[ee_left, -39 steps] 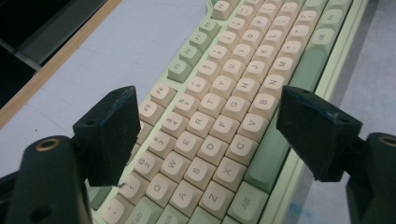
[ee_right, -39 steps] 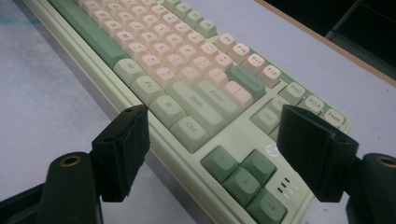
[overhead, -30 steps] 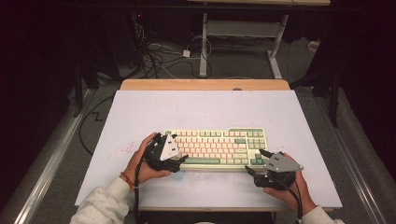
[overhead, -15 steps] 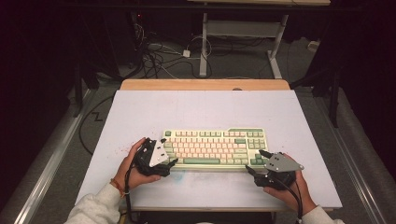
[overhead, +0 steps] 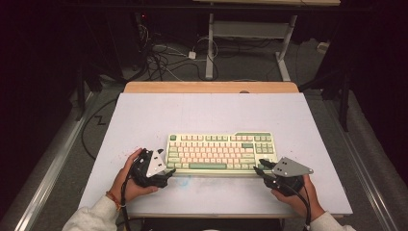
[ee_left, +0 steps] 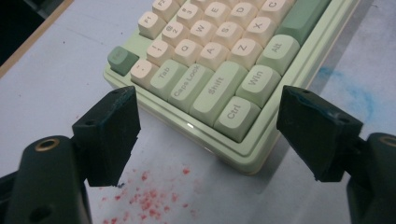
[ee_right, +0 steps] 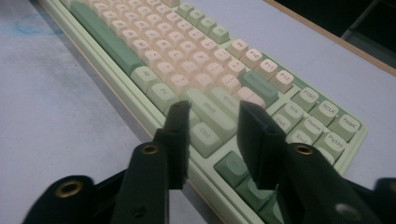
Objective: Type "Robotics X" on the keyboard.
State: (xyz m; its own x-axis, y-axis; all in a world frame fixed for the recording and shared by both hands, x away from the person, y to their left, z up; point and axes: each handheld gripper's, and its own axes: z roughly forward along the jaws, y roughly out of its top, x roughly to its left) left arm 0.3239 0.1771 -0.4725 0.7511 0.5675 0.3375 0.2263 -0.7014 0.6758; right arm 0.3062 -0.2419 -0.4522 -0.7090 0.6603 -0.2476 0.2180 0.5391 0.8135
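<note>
A pale green keyboard (overhead: pixel 219 151) with cream and green keys lies on the white table, near its front edge. My left gripper (overhead: pixel 167 169) stands open just off the keyboard's front left corner. In the left gripper view its jaws (ee_left: pixel 209 116) spread wide on either side of that corner (ee_left: pixel 243 140), touching nothing. My right gripper (overhead: pixel 260 166) is at the keyboard's front right part. Its jaws (ee_right: pixel 212 109) have just been closing and now stand narrow over the right Ctrl key (ee_right: pixel 205 135), which lies between them. I see no pad pressing on it.
Red specks (ee_left: pixel 149 196) and a faint blue smear (overhead: pixel 192 180) mark the white table (overhead: pixel 207 110) in front of the keyboard. A wooden strip (overhead: pixel 211 87) edges the far side. Cables and desk legs (overhead: pixel 209 48) stand on the floor beyond.
My left gripper has slid left and toward the table's front, from the keyboard's left end to just off its corner. The right hand has stayed in place.
</note>
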